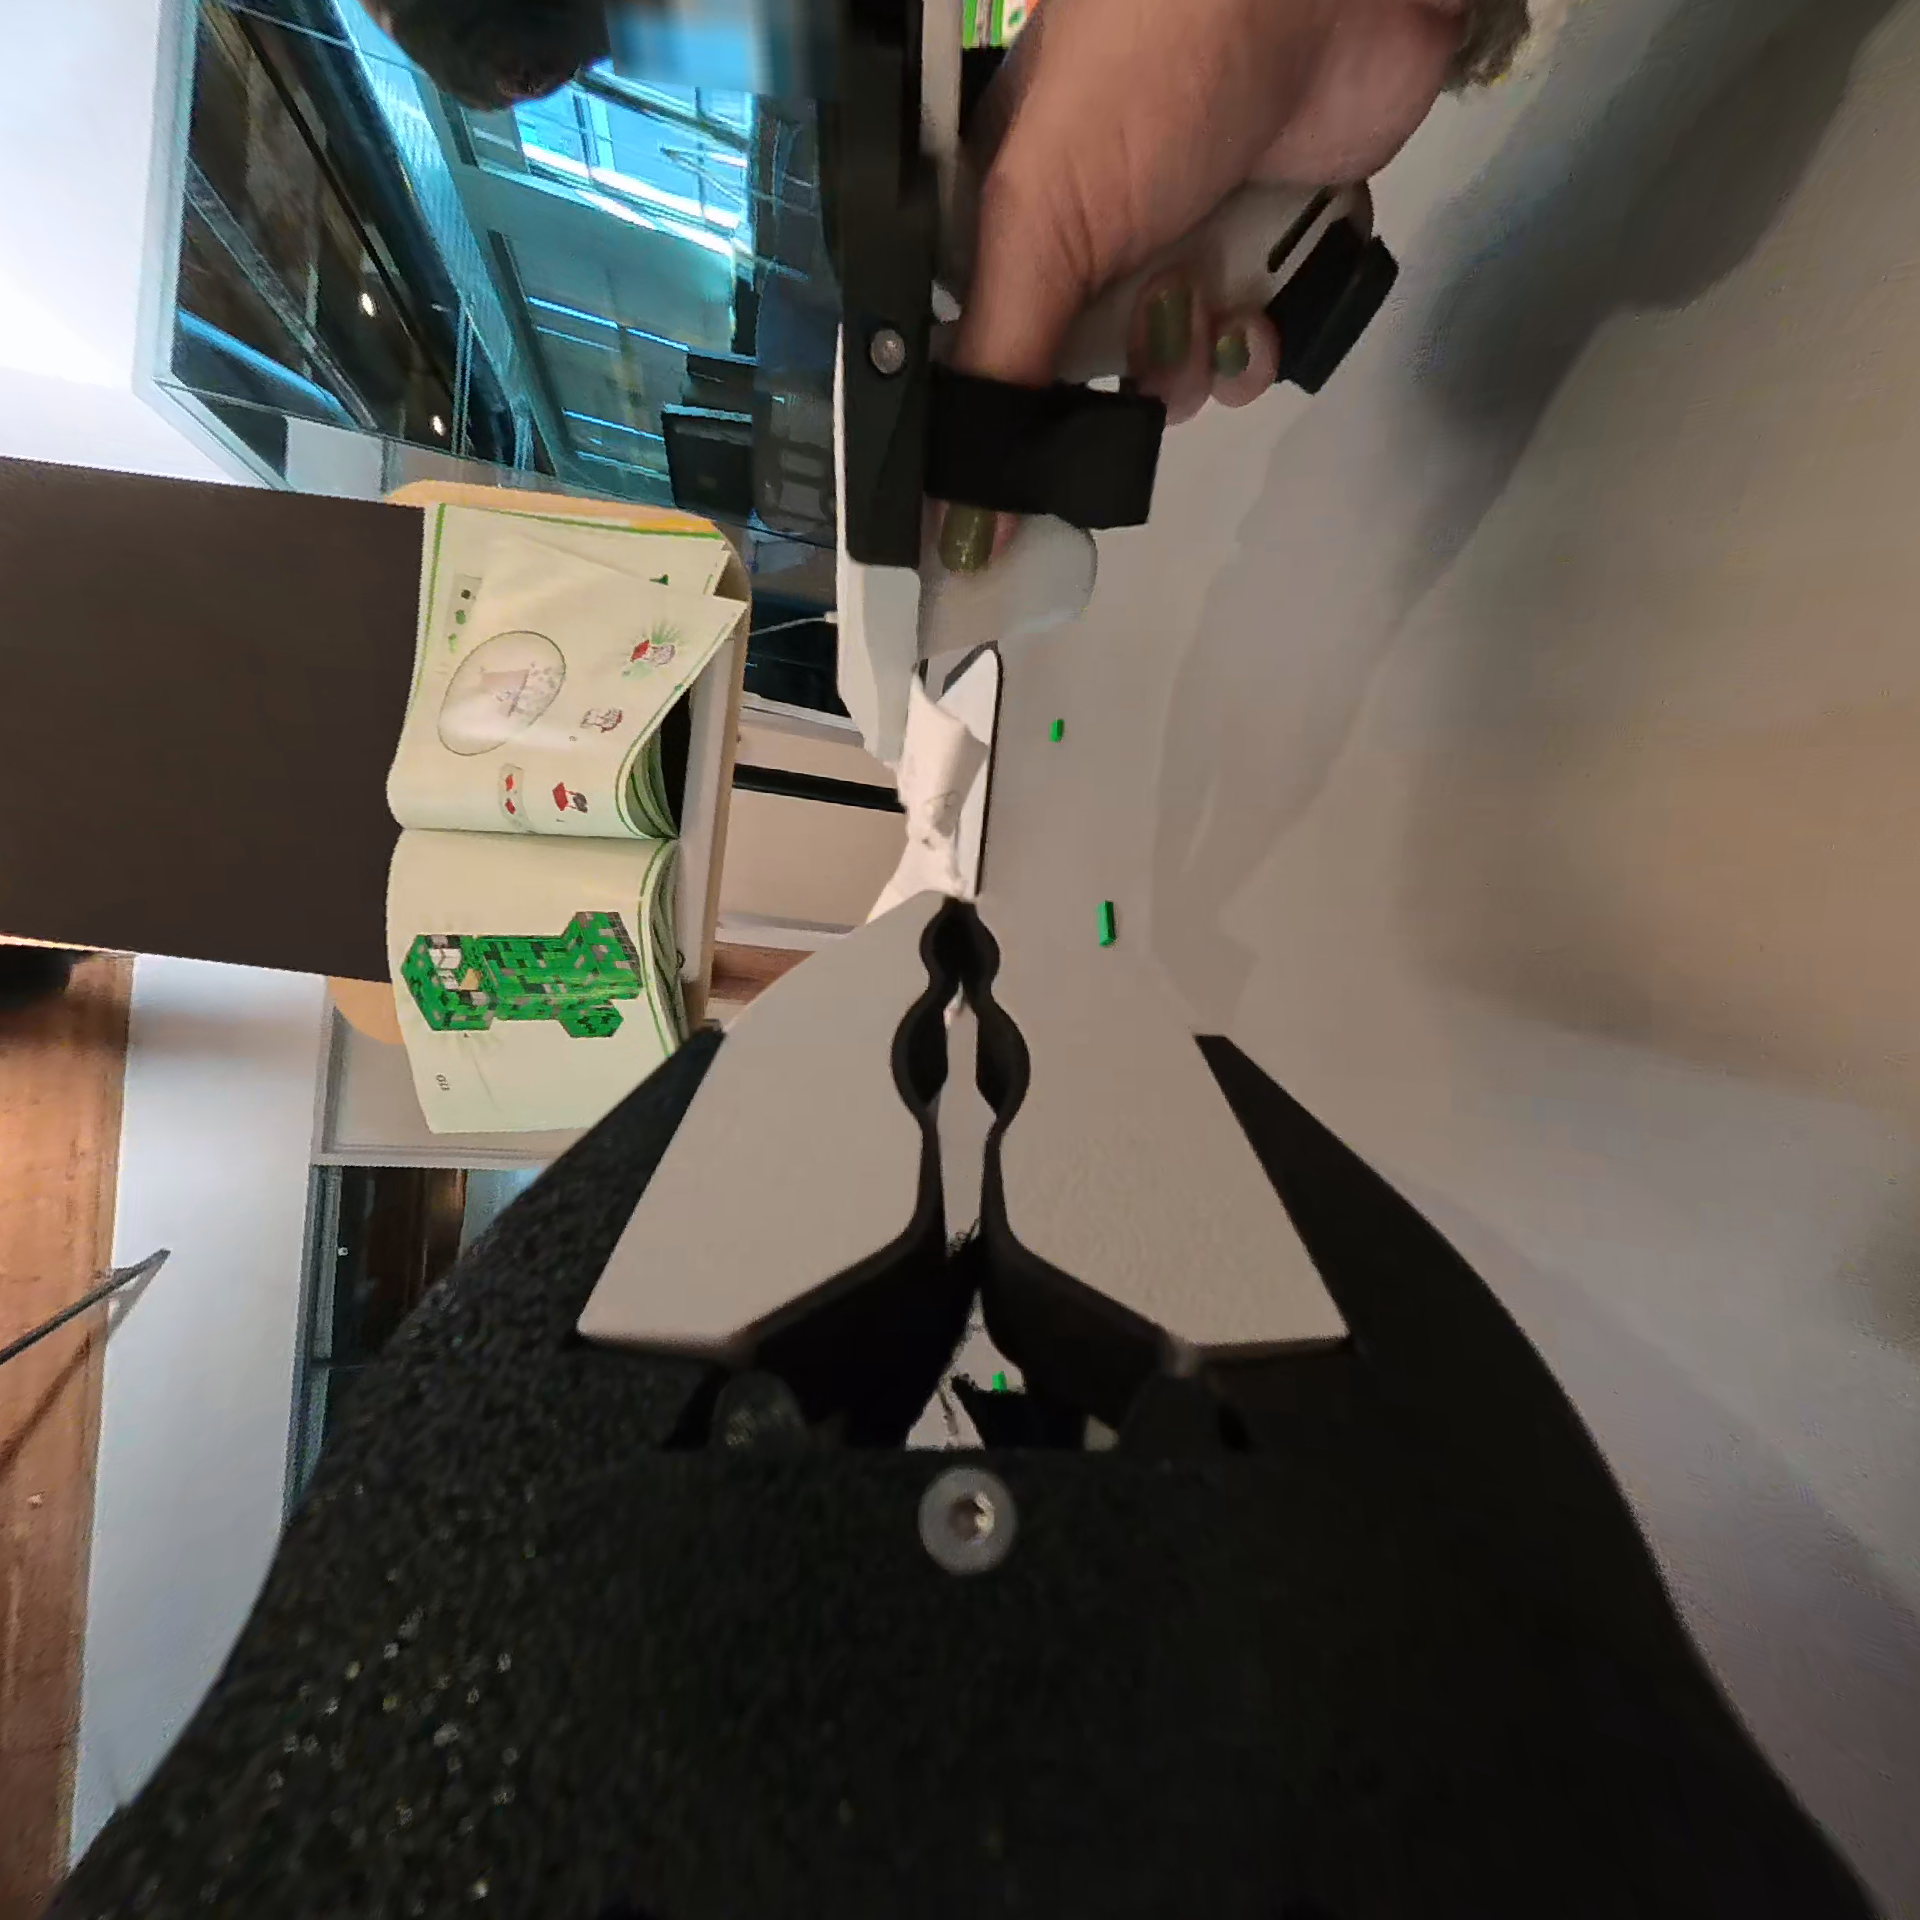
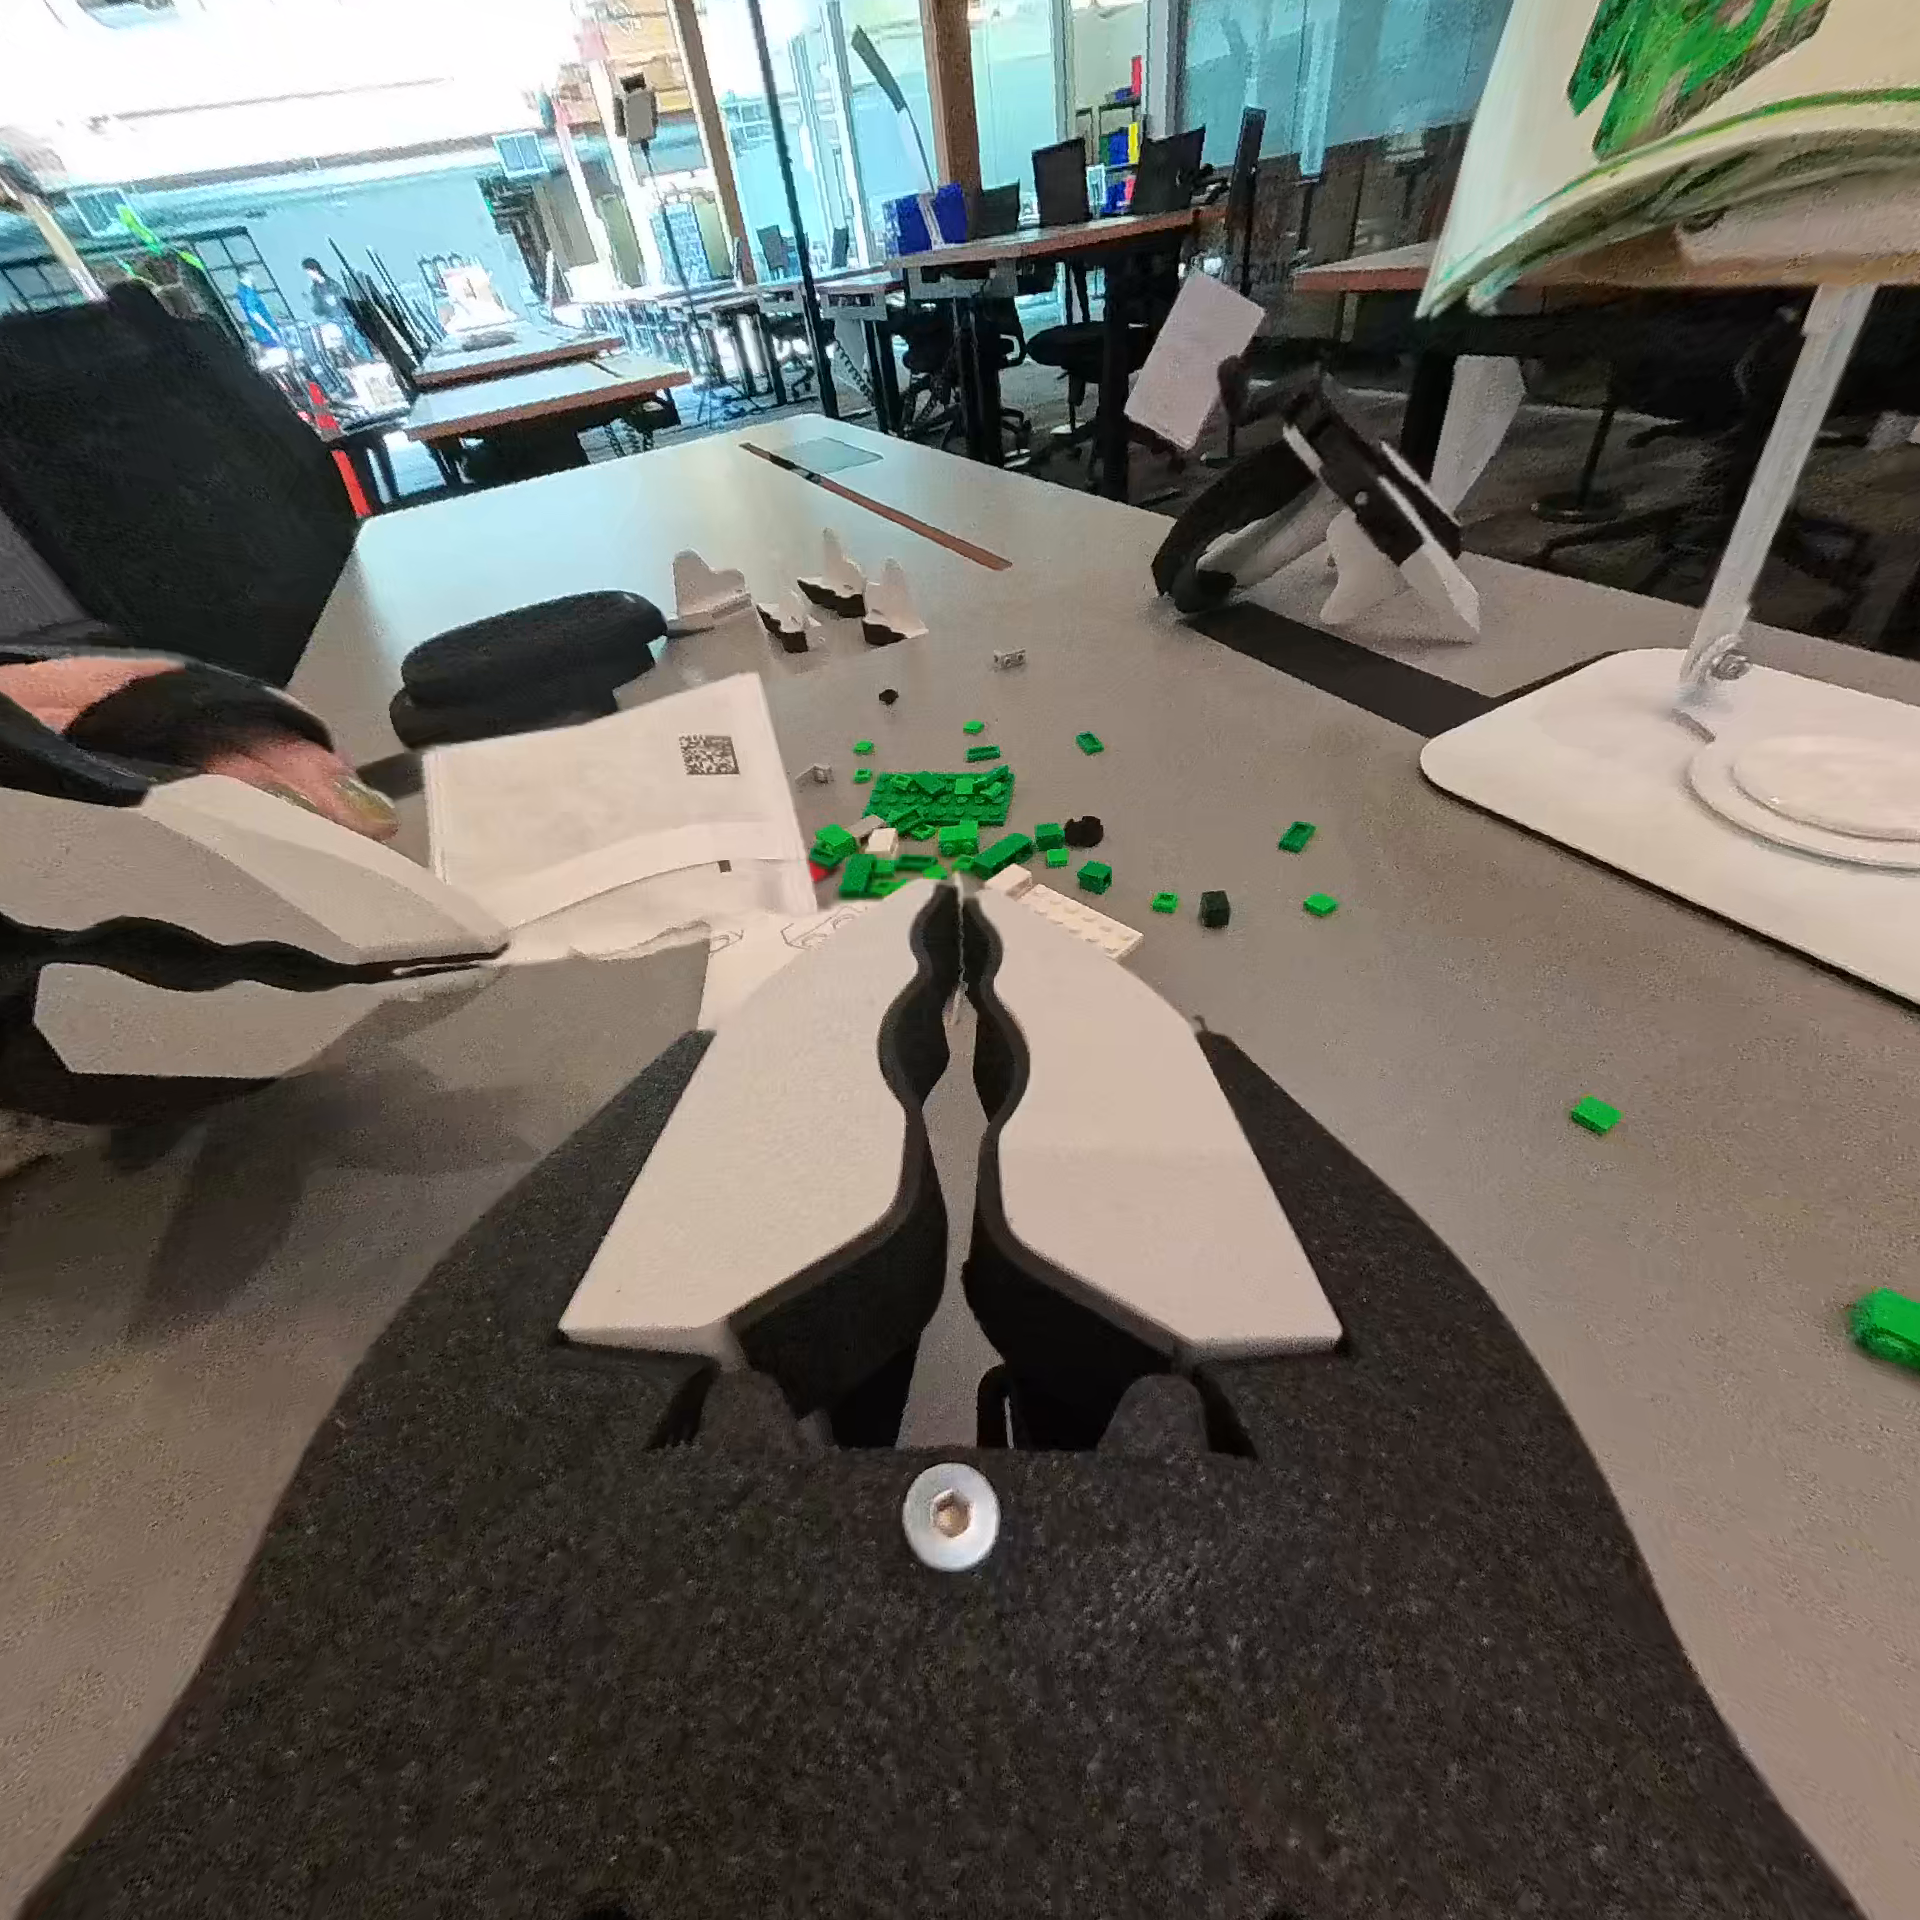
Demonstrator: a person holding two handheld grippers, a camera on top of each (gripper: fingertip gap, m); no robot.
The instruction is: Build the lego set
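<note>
Dozens of small green plastic lego bricks lie scattered on the grey table, just beyond my right gripper, whose white fingers are pinched together on a torn white paper bag. My left gripper clamps the same bag's near left edge (a few bricks strayed right). The open instruction booklet sits raised on a white stand, far right.

Loose lego pieces lie heaped mid-table, mostly bright green small plates and bricks, a few white, grey and black among them. A white studded plate lies flat at the heap's near right edge. Stray green pieces scatter right: one flat tile nearer, alone; a chunkier green brick at the right edge. A torn white paper bag lies just left of the heap.
</note>
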